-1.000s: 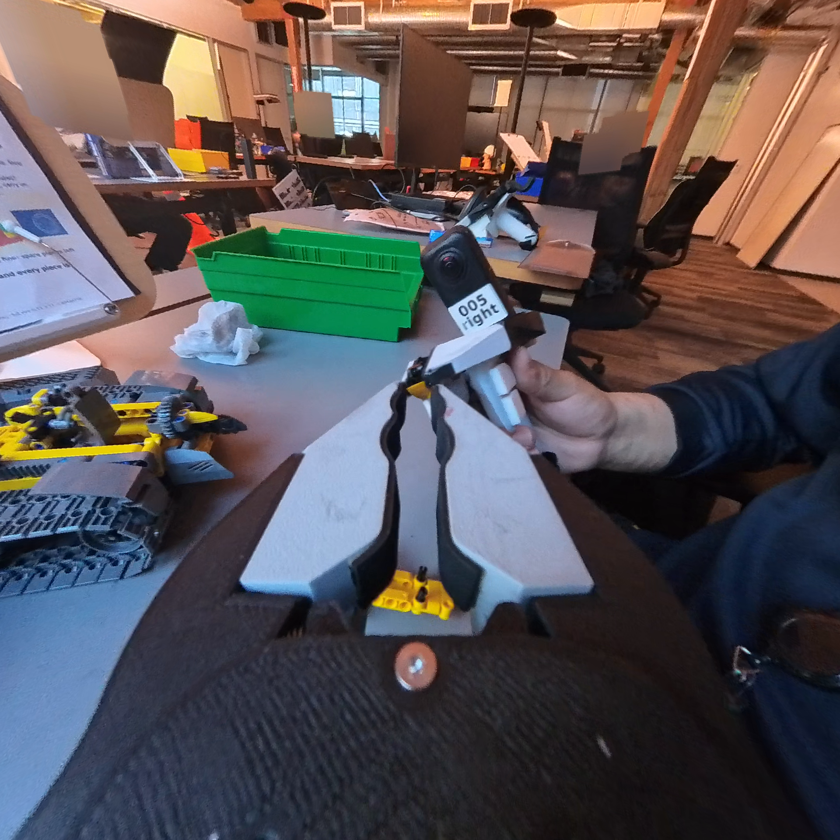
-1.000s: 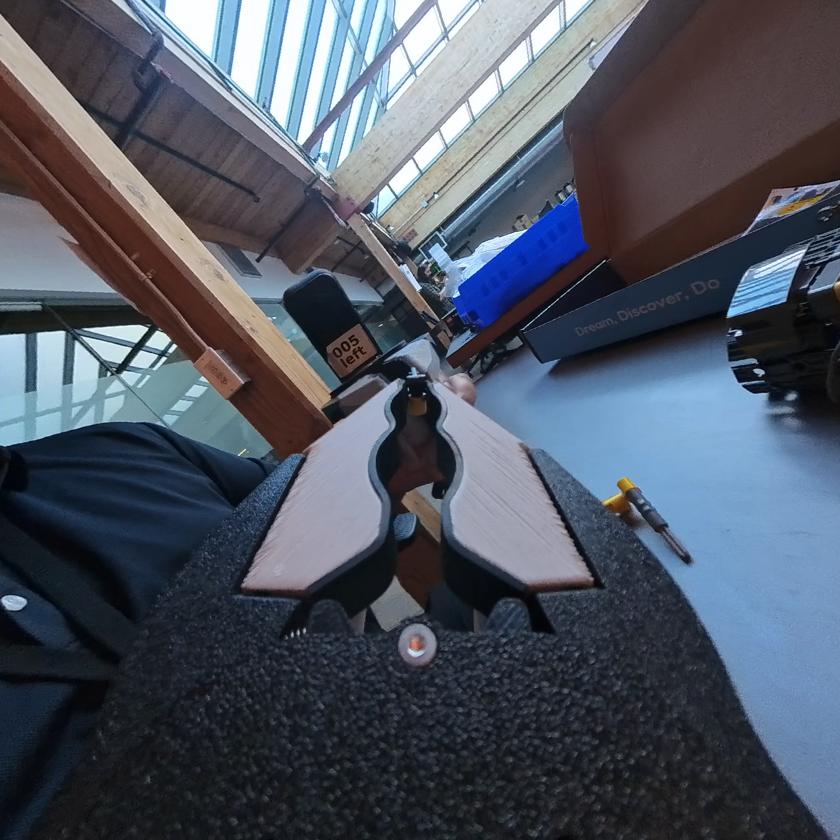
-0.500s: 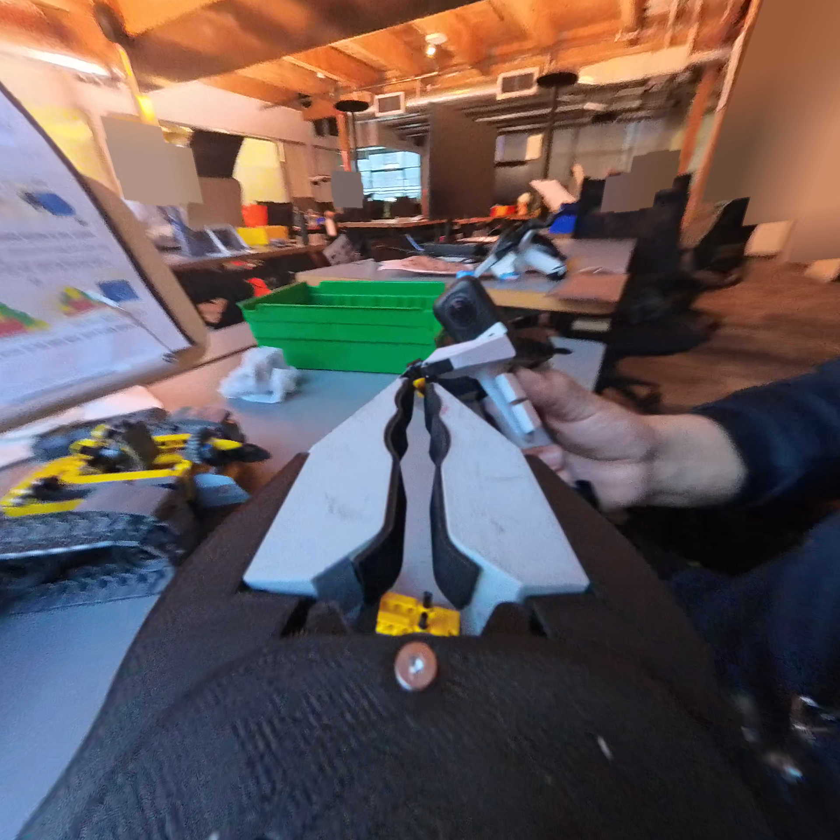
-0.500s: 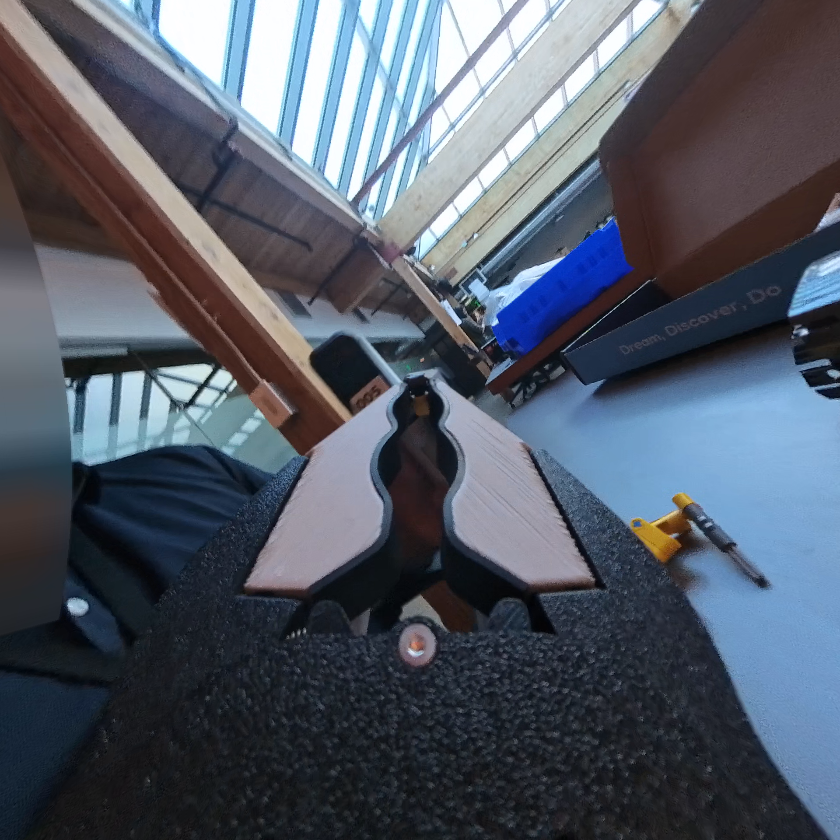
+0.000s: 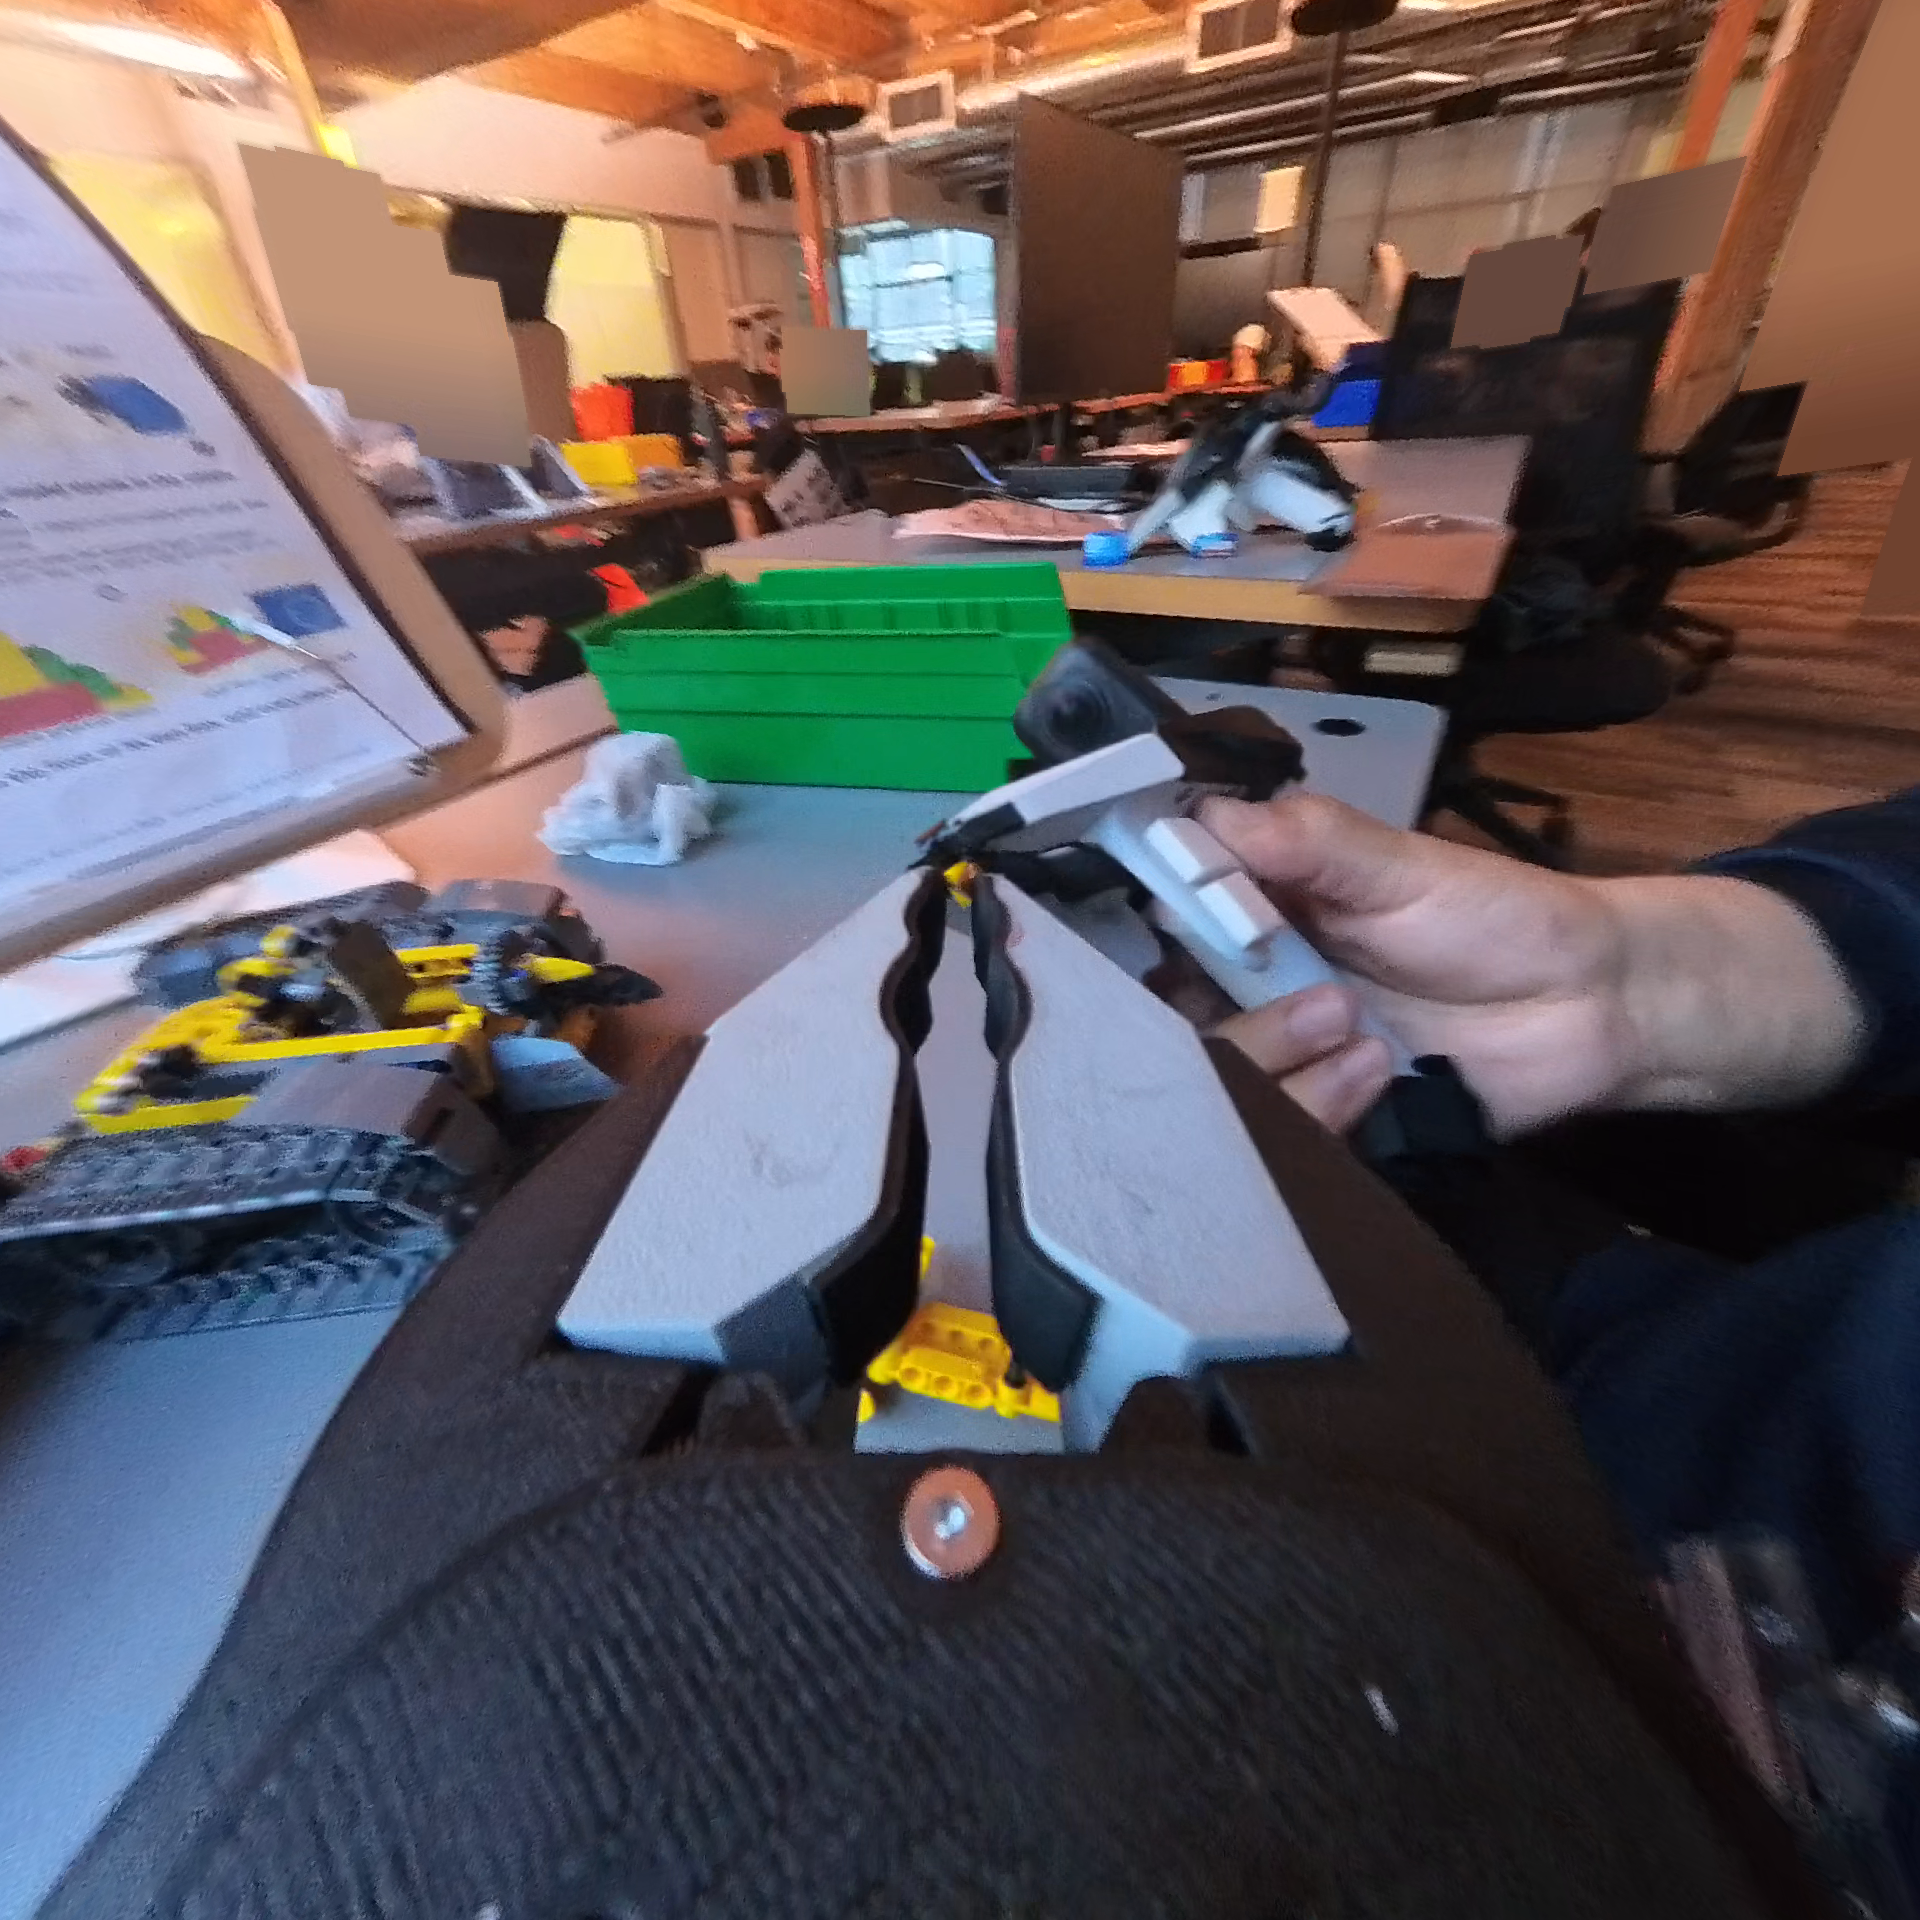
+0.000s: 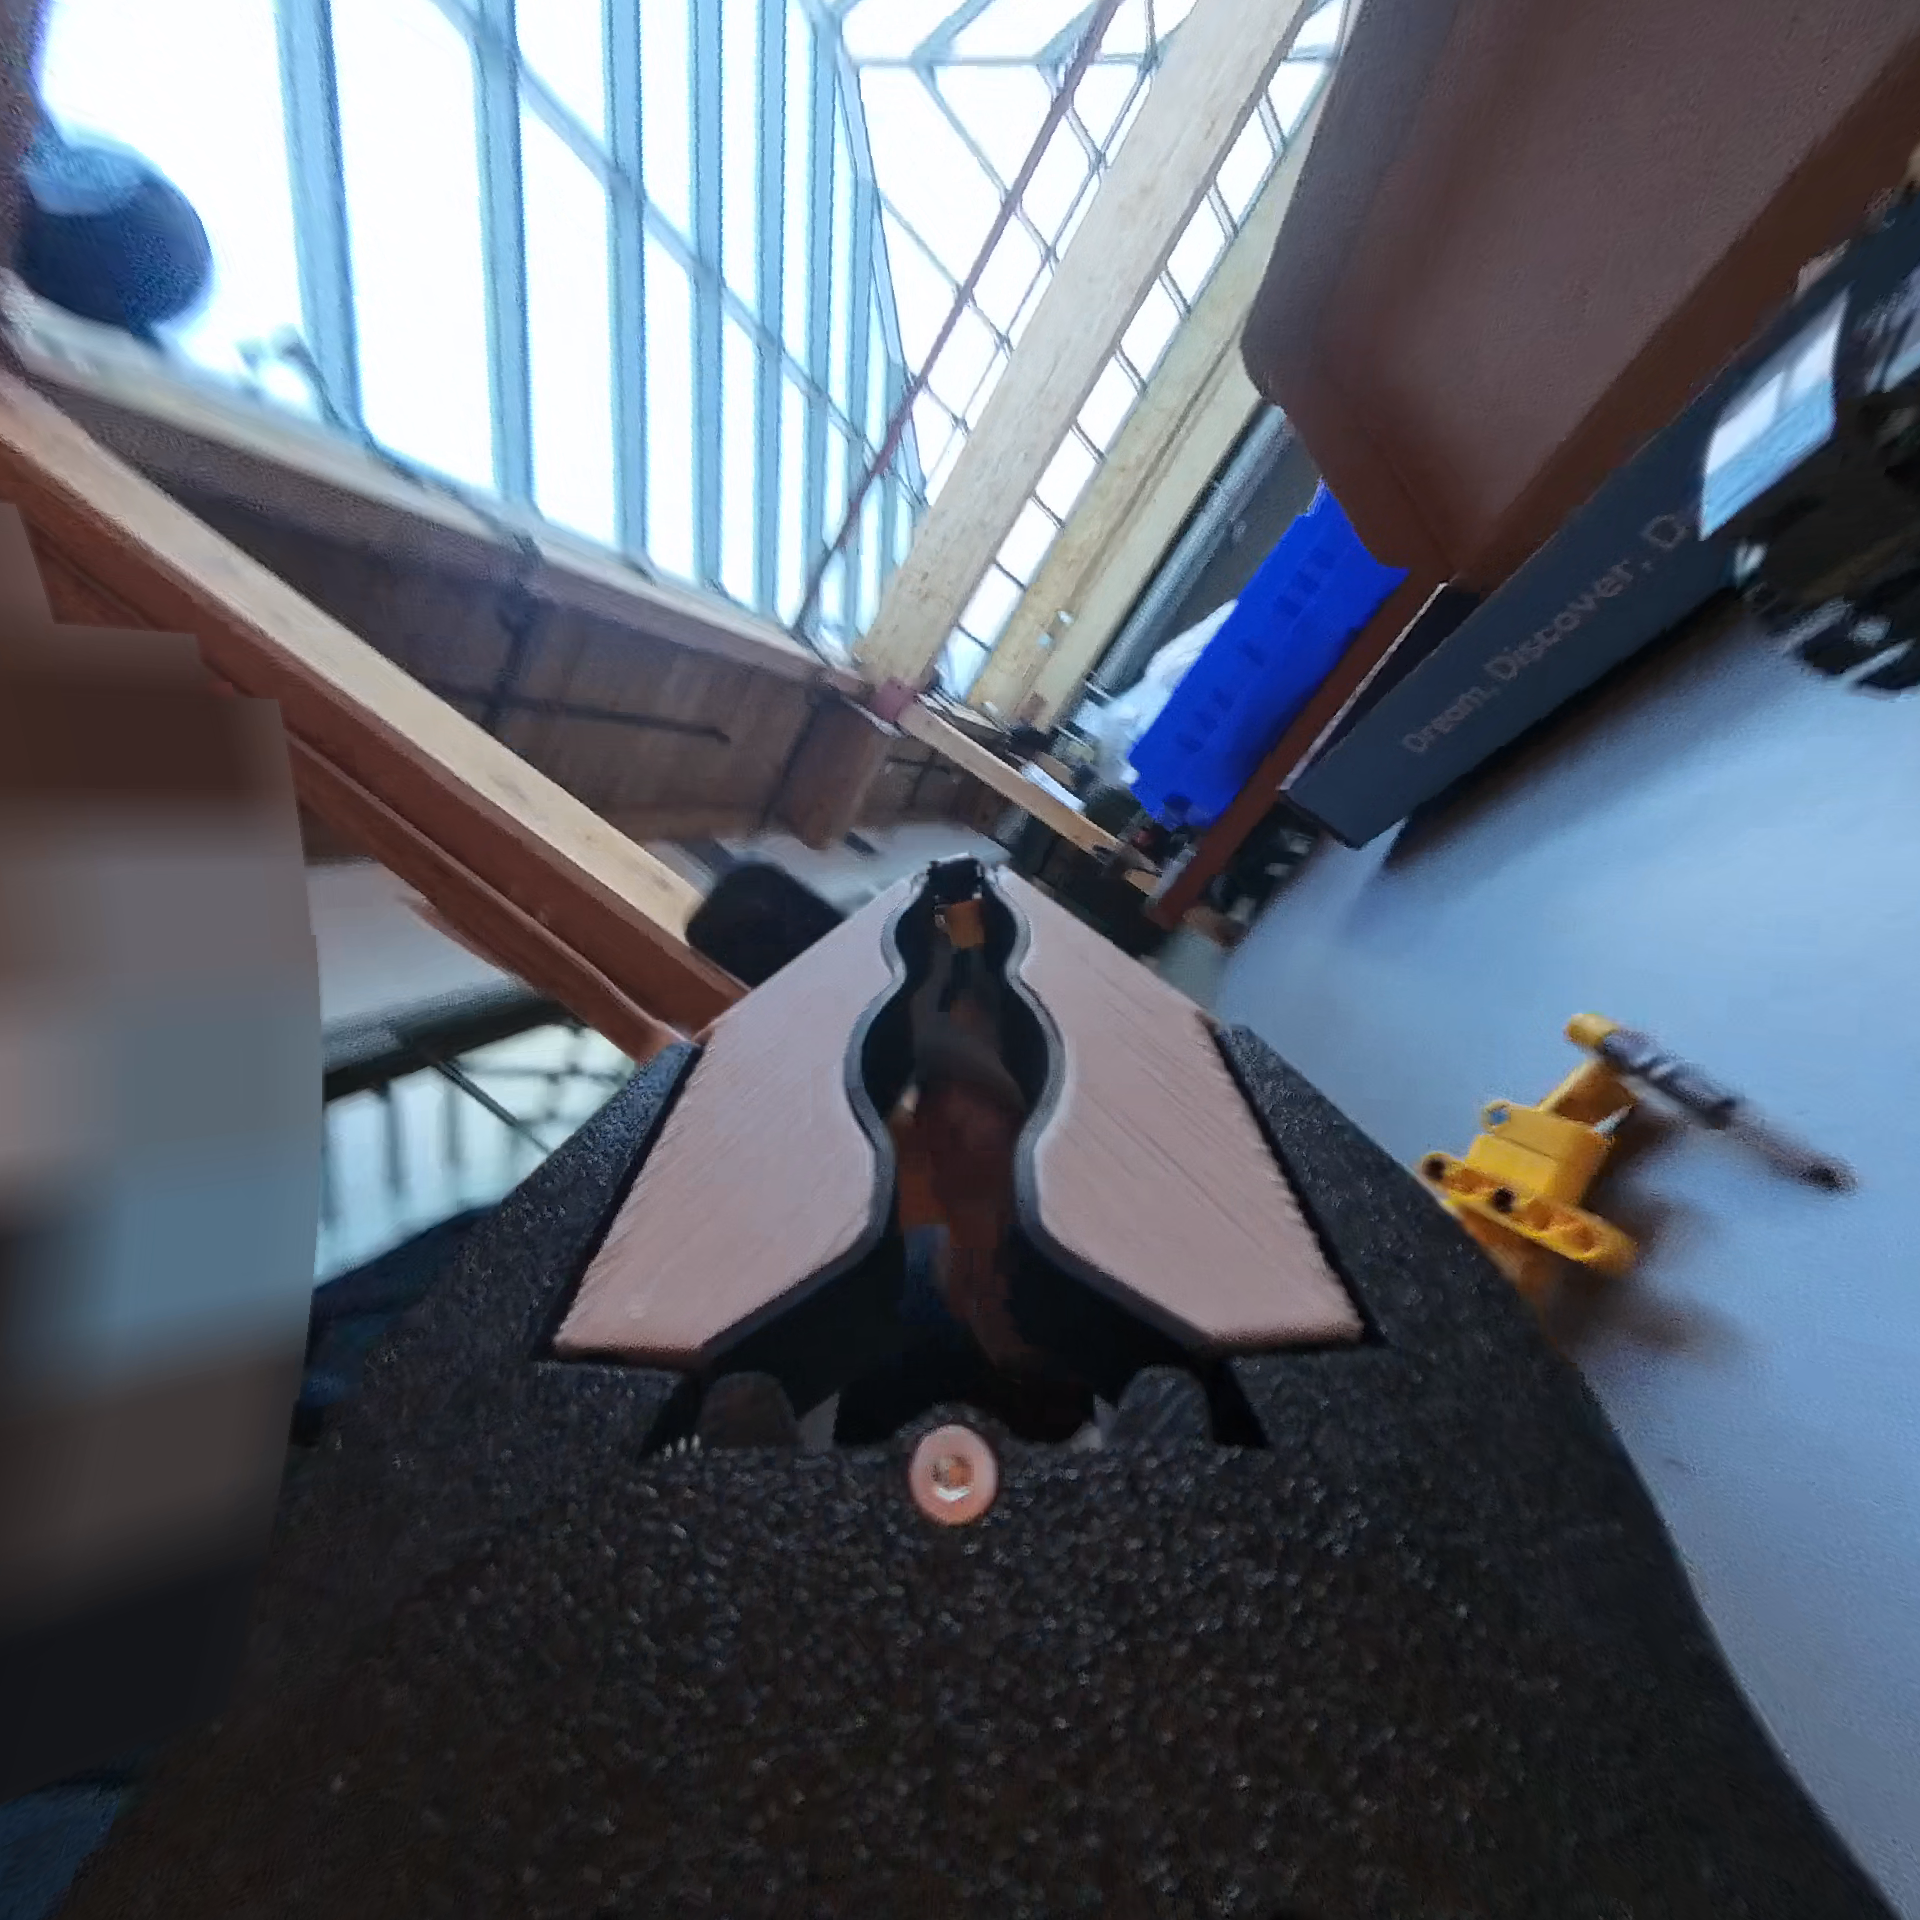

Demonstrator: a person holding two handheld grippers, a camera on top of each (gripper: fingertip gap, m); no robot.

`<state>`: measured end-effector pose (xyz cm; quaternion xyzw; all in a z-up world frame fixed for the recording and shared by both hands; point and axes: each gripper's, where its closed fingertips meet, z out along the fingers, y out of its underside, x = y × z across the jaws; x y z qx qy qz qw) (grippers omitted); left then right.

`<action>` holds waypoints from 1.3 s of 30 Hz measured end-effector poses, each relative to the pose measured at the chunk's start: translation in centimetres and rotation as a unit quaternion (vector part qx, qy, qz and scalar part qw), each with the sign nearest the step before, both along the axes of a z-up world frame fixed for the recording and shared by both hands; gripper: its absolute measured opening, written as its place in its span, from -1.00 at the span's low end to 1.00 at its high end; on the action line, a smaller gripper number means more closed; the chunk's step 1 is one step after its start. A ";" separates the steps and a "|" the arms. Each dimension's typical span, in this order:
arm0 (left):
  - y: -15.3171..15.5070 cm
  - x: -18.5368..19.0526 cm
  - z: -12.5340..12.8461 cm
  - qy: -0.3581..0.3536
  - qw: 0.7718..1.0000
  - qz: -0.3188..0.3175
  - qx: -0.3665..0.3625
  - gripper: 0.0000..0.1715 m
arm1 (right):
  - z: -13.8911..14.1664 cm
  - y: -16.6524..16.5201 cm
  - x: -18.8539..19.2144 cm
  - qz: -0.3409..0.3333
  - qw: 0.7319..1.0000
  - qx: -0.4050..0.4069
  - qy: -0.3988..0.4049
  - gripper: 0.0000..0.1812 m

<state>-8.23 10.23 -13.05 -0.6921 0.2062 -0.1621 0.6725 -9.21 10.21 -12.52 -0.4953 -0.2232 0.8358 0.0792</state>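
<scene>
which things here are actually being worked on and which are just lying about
In hand: left gripper and right gripper, jaws meeting on a small yellow piece.
Lying about: yellow beam assembly, tracked model, green bin, crumpled tissue, instruction page.

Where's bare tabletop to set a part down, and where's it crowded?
Free: the grey table between the crumpled tissue, green bin and left gripper; also the stretch beyond the yellow part toward the dark box. Crowded: the tracked model under the board, and where both grippers' tips meet.
</scene>
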 end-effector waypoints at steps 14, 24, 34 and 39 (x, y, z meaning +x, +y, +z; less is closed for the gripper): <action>-0.8 0.6 1.6 -0.154 0.981 -0.101 -0.061 -0.99 | 2.4 -0.6 1.5 0.017 0.968 0.249 0.021 -0.77; -0.8 1.5 1.1 -0.172 0.974 -0.118 -0.085 -0.98 | 1.3 -1.1 1.2 0.016 0.963 0.269 0.007 -0.94; -0.2 1.1 1.0 -0.169 0.979 -0.077 -0.082 -0.94 | 1.1 -0.5 0.8 -0.002 0.978 0.211 0.012 -0.94; -0.2 1.0 1.0 -0.208 0.971 -0.079 -0.083 -0.97 | 1.1 -0.6 0.7 -0.028 0.970 0.243 0.011 -0.95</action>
